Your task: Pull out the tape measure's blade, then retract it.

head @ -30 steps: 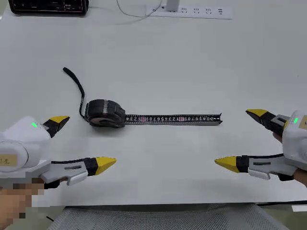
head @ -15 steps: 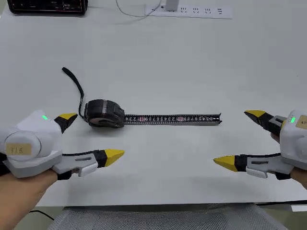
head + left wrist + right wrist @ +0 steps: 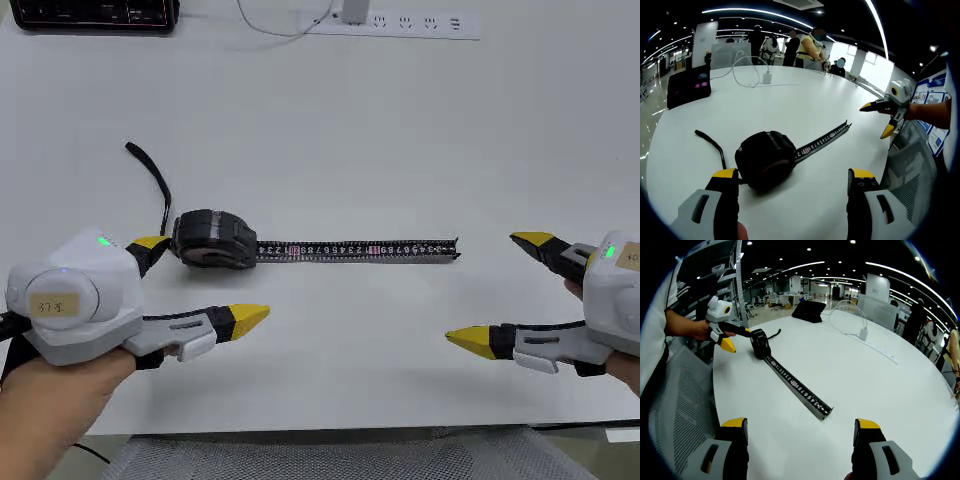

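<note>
One black round-cased tape measure [image 3: 213, 238]; two white, yellow-tipped tools, left gripper [image 3: 210, 278] and right gripper [image 3: 483, 288]; one long white power strip [image 3: 410, 22]; one flat black device [image 3: 95, 12].

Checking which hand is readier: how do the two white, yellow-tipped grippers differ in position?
The left white, yellow-tipped gripper sits close to the black tape measure case, one tip beside it; the right gripper stands clear of the extended blade's end. The left faces the case, the right the blade end. Both open, empty.

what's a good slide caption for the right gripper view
open right gripper facing the tip of the extended blade, left gripper open beside the tape measure case on the white table
</note>
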Action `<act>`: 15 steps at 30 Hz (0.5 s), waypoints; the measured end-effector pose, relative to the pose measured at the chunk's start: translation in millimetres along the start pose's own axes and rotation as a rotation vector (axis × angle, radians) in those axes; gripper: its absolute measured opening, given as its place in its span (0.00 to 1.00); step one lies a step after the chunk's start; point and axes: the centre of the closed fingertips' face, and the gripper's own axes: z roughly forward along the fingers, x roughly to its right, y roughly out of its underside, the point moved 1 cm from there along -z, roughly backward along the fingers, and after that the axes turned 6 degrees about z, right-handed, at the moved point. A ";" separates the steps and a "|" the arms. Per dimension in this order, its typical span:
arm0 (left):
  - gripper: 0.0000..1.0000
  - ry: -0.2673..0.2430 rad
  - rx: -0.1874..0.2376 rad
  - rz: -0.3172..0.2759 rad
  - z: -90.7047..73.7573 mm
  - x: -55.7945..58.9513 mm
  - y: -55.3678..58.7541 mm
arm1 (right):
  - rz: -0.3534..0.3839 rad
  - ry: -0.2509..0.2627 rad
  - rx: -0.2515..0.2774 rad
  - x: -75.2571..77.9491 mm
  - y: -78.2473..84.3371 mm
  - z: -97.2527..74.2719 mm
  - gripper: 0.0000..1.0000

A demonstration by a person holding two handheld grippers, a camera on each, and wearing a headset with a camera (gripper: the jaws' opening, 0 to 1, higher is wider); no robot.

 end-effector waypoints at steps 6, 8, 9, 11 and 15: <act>0.87 -0.025 0.006 -0.028 2.3 -0.9 -0.9 | -0.021 -0.004 -0.003 0.3 -0.5 0.2 0.82; 0.86 -0.039 0.006 -0.035 3.5 -2.3 -0.8 | -0.025 -0.006 -0.009 1.3 -0.2 0.3 0.81; 0.85 -0.047 0.009 -0.047 4.1 -3.0 -1.1 | -0.029 -0.010 -0.015 2.3 0.1 0.4 0.80; 0.84 -0.061 0.012 -0.061 5.0 -4.3 -1.7 | -0.043 -0.009 -0.027 4.8 0.9 0.2 0.79; 0.83 -0.087 0.007 -0.075 8.3 -5.1 -2.6 | -0.064 -0.019 -0.061 11.6 3.2 1.2 0.77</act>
